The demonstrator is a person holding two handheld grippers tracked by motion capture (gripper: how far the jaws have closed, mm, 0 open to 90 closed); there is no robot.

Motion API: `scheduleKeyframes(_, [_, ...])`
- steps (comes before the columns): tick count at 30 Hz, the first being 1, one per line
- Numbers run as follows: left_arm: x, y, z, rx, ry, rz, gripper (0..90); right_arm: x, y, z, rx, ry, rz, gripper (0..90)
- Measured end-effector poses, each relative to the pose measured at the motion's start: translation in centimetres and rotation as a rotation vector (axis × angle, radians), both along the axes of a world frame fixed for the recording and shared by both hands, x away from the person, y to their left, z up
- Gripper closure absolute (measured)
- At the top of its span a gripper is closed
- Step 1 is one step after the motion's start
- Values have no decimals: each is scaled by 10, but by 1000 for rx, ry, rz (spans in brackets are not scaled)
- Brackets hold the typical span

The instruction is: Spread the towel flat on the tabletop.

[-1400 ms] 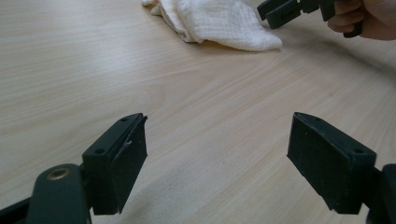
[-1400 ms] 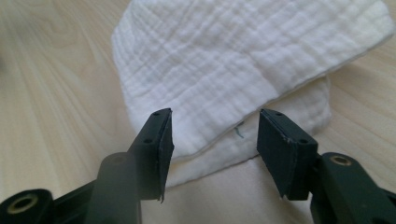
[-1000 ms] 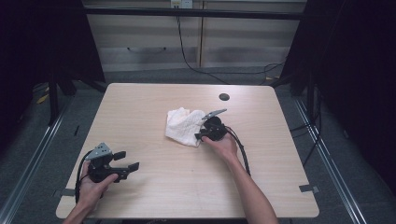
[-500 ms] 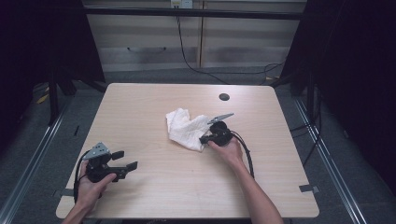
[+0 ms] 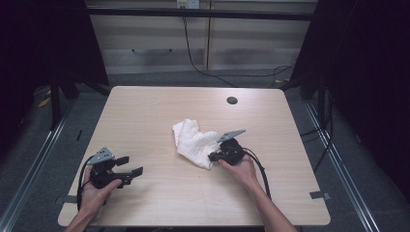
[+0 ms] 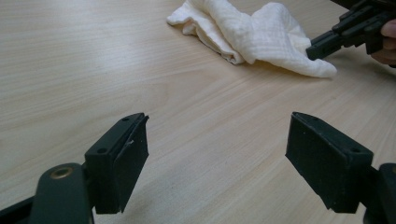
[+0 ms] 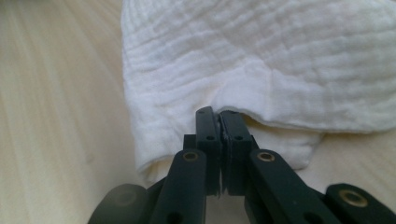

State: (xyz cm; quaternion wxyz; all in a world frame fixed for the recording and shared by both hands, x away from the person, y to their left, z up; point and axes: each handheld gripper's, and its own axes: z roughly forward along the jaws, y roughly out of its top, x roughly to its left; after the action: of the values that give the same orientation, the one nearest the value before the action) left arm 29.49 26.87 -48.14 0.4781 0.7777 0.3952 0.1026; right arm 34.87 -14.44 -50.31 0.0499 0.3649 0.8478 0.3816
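Left gripper (image 5: pixel 126 170) open-jawed over bare light wooden table (image 5: pixel 145 111) near its front left, crumpled white woven cloth (image 5: pixel 196 142) well apart at table centre, right gripper (image 5: pixel 212 156) jaws just closed, pinching cloth's near-right edge.

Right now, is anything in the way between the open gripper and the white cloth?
No. Bare table lies between the left gripper, jaws open, and the white cloth. The right gripper is already shut on the cloth's edge.

The right gripper (image 5: pixel 212 156), jaws having just closed on the white cloth's (image 5: pixel 196 143) edge, is dragging it nearer and rightward.
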Motion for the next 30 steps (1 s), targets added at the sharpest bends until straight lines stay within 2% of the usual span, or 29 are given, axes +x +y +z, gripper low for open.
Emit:
scheduleKeyframes(4, [1,-2,1,2,9,4,225,-18,-1,1,-6,3,24,872])
scheduleKeyframes(6, [1,-3,1,3,6,6,226,-21,-1,1,-4,-2,31,872])
scheduleKeyframes(16, [2,-13,8,0,2,-9,229,-52,-1,3,-14,-3,76,871])
scheduleKeyframes(22, [5,-27,12,1,-10,-41,299,-63,-3,4,-11,5,104,871])
scheduleKeyframes(26, [9,-41,13,31,-13,-73,305,-71,-6,4,-12,1,114,871])
scheduleKeyframes(30, [14,-56,12,60,-10,-82,297,-77,-9,5,-27,6,128,869])
